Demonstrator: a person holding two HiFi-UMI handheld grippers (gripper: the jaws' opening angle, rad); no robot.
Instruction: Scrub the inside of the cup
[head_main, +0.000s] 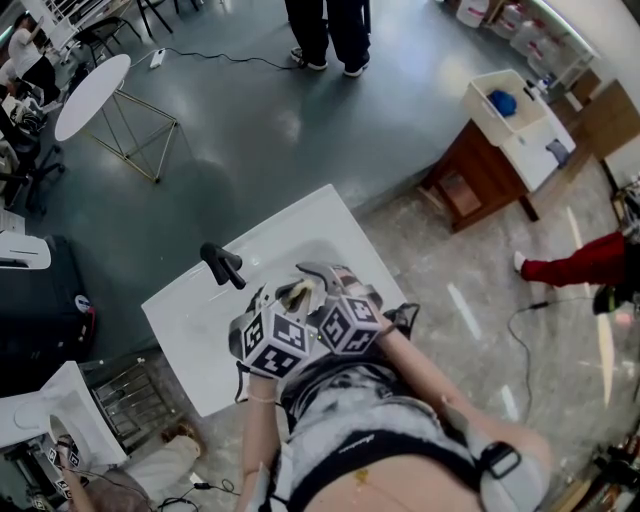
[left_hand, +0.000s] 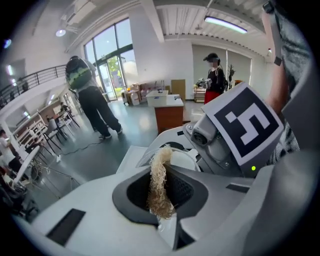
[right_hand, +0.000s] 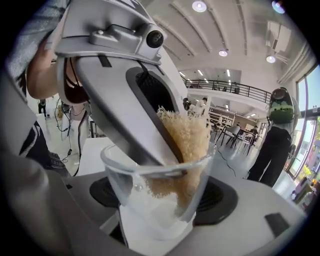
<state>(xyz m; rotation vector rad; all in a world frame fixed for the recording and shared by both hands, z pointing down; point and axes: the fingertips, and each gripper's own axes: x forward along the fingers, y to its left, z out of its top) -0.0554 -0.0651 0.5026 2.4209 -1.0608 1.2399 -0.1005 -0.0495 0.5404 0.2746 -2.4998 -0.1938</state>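
A clear glass cup sits tilted between the jaws of my right gripper, which is shut on its lower walls. My left gripper reaches down into the cup from above, shut on a tan fibrous scrub pad that presses against the inner wall. In the left gripper view the scrub pad stands pinched in my left gripper, with the cup's rim just past it. In the head view both grippers meet over the white counter, left gripper beside right gripper.
A black faucet stands on the counter just left of the grippers. A person stands on the grey floor beyond. A round white table is at far left, a wooden cabinet with a white top at right.
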